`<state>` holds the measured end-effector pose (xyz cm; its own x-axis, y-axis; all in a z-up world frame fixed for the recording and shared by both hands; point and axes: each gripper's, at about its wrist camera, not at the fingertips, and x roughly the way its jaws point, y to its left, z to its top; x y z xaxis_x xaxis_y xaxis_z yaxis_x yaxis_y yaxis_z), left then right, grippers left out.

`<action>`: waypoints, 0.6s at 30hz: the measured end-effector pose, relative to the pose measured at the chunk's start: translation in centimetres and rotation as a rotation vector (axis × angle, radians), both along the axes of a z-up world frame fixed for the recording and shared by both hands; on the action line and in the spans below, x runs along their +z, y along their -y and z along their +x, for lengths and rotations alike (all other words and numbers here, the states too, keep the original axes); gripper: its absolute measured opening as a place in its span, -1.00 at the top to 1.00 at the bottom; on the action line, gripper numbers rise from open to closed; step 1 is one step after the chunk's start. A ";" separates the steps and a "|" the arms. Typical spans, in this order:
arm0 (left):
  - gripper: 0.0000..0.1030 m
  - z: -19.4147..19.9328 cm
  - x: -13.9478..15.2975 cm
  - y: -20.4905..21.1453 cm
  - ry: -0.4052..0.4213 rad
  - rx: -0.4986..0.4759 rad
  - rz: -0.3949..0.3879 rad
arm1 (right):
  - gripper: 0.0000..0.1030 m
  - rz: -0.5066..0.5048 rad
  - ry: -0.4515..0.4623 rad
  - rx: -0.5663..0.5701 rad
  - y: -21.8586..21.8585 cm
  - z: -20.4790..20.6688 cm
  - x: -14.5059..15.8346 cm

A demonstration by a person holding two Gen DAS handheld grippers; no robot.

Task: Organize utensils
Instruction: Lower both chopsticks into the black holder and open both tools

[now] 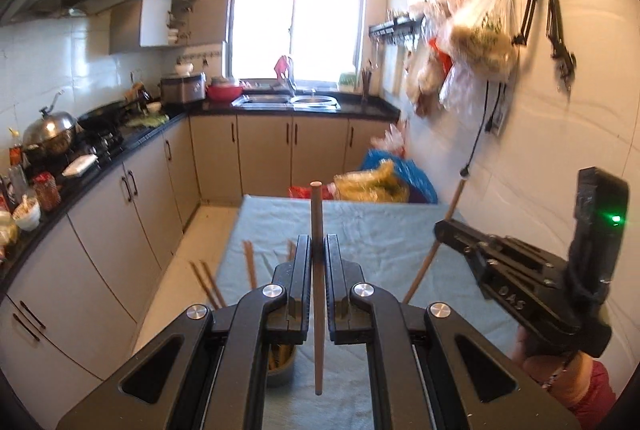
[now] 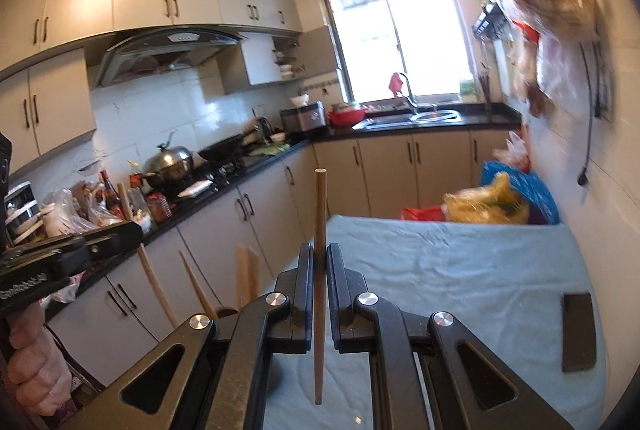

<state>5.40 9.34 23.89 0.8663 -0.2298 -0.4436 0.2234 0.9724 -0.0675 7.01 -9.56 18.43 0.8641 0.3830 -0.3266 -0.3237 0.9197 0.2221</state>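
My left gripper [image 1: 318, 250] is shut on a wooden chopstick [image 1: 317, 214] held upright above the table with the blue cloth [image 1: 380, 226]. Below it stands a grey utensil holder [image 1: 280, 370] with several chopsticks [image 1: 250, 262] sticking up. My right gripper [image 2: 320, 258] is shut on another wooden chopstick [image 2: 320, 214], also upright. In the left wrist view the right gripper [image 1: 440, 226] shows at the right with its chopstick [image 1: 436, 250] slanting. In the right wrist view the left gripper [image 2: 132, 234] shows at the left with its chopstick [image 2: 148, 270], next to chopsticks [image 2: 246, 278] standing in the holder.
A dark flat object [image 2: 578, 330] lies on the cloth at the right. Bags [image 2: 500, 202] are piled at the table's far end. A black counter [image 1: 120, 146] with pots and a stove runs along the left, a sink [image 1: 288, 102] sits under the window, and bags hang on the right wall [image 1: 480, 34].
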 end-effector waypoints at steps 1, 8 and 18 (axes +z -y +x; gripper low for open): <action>0.89 -0.1 0.4 -0.2 0.008 0.004 0.002 | 0.86 0.006 0.005 0.011 -0.6 0.2 0.4; 0.89 0.0 2.1 -2.8 0.043 0.062 0.009 | 0.86 0.022 0.048 0.087 -4.8 1.4 2.9; 0.89 3.2 -1.1 -5.0 -0.021 0.115 -0.024 | 0.86 -0.003 0.019 0.131 -9.4 3.9 1.6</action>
